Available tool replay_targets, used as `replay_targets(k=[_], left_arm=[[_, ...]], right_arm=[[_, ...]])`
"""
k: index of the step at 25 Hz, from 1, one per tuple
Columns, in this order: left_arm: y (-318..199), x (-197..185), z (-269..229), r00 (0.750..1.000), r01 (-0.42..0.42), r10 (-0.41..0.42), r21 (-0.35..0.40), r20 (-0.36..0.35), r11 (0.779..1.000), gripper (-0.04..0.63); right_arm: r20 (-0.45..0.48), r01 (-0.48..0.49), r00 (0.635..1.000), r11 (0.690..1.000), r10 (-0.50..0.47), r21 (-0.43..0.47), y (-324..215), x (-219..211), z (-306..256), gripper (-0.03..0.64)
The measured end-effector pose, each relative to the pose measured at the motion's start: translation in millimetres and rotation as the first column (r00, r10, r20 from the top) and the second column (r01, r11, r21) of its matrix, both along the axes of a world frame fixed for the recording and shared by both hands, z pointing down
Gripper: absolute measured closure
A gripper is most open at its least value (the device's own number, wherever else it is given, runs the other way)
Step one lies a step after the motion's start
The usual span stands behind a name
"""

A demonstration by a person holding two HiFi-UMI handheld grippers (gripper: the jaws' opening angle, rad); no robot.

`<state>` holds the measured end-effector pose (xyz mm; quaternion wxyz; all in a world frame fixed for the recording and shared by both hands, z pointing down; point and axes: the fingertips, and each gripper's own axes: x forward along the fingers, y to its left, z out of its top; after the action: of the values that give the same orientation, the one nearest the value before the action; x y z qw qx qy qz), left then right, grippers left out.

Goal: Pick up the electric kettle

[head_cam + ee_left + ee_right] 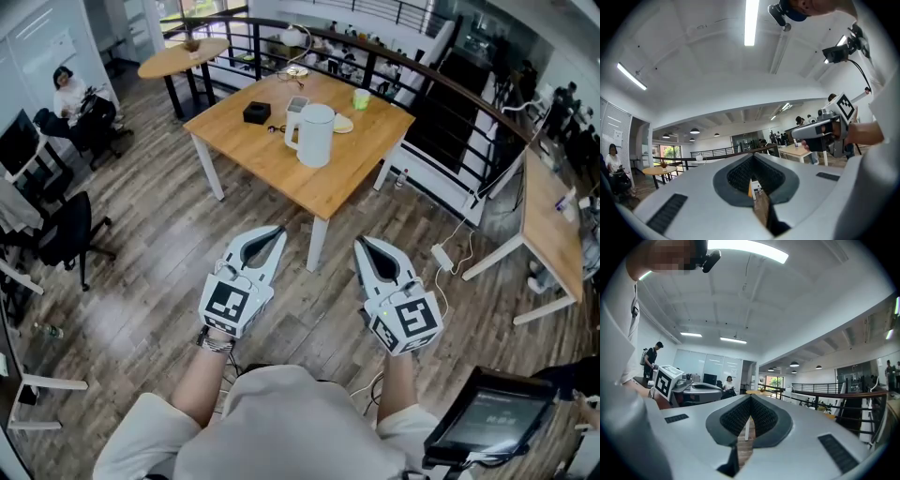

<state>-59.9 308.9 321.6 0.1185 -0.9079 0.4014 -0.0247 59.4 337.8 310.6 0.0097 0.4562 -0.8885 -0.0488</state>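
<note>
White electric kettle (314, 134) stands upright near the middle of the wooden table (246, 155); left gripper (277, 232) and right gripper (362, 243) both closed, empty, well short of its near corner; step: approach pending; next, likely: close in, open one gripper's jaws for the handle (290, 133).

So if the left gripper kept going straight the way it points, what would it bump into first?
The left gripper would probably meet the near corner of the wooden table, by its white leg; nothing else shows in between. The kettle stands further back on top. Depth is unclear.
</note>
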Motion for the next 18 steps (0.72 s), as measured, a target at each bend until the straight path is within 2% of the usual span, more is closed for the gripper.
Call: replay_targets(k=[7, 18], left_arm=[[7.9, 13.6, 2.6, 0.999, 0.032, -0.032, -0.005, -0.001, 0.999, 0.588], [-20.5, 19.4, 15.2, 0.998, 0.056, -0.056, -0.022, -0.004, 0.998, 0.588]], right_arm=[[-0.007, 0.046, 0.999, 0.999, -0.046, -0.015, 3.2, 11.0, 7.7, 0.607], [0.001, 0.034, 0.999, 0.999, -0.034, -0.023, -24.9, 24.1, 16.7, 0.607]])
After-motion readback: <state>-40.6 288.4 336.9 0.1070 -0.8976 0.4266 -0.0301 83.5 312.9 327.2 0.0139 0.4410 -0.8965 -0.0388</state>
